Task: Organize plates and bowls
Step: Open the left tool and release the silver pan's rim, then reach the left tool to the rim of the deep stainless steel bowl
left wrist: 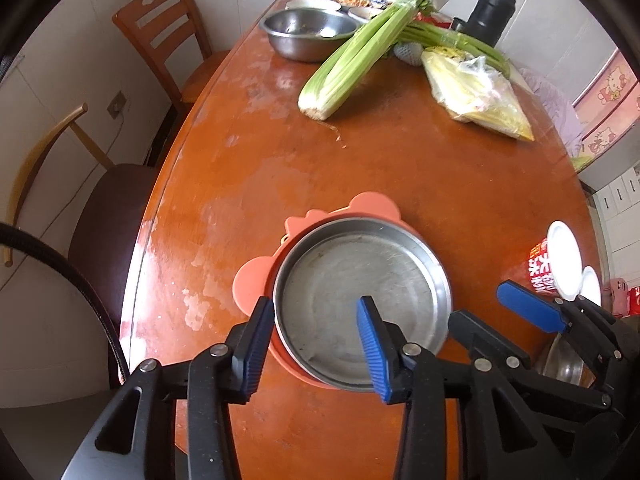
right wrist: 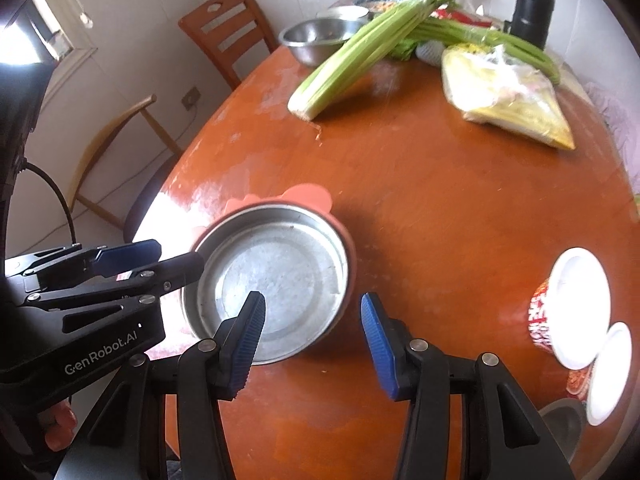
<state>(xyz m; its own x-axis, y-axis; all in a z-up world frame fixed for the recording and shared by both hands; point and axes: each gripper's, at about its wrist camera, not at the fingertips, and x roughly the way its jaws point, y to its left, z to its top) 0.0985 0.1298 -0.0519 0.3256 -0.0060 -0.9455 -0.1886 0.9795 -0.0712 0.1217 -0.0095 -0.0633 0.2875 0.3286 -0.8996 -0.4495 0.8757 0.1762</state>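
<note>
Nearest the lens, the left gripper (left wrist: 316, 344) hangs over the near rim of a shallow steel plate (left wrist: 360, 296), its blue pads parted and pressing on nothing: one pad sits outside the rim on the left, the other floats above the plate's floor, so the plate is released, not grasped. The plate rests nested on a pink animal-shaped plate (left wrist: 308, 216), whose ears and edge peek out behind and to the left, and the pair sits on the near part of the orange table (left wrist: 400, 168). The right gripper (right wrist: 312, 332) hovers over the plate's right side, jaws likewise apart and empty, with one pad over the metal and the other over bare tabletop. The chief risk from here seems to be the stack itself: the steel plate looks slightly off-centre on the pink one, so a careless brush from either finger could slide it or tip it toward the table's near edge. The two grippers are also close together, and crossing paths could knock them into each other. To the right, a red instant-noodle cup (right wrist: 552, 316) lies on its side near the edge with a white lid (right wrist: 610, 372) beside it; a wide swing of the right hand could send either rolling off. Celery (left wrist: 360, 56) and a steel bowl (left wrist: 308, 34) lie well apart at the far end.
</note>
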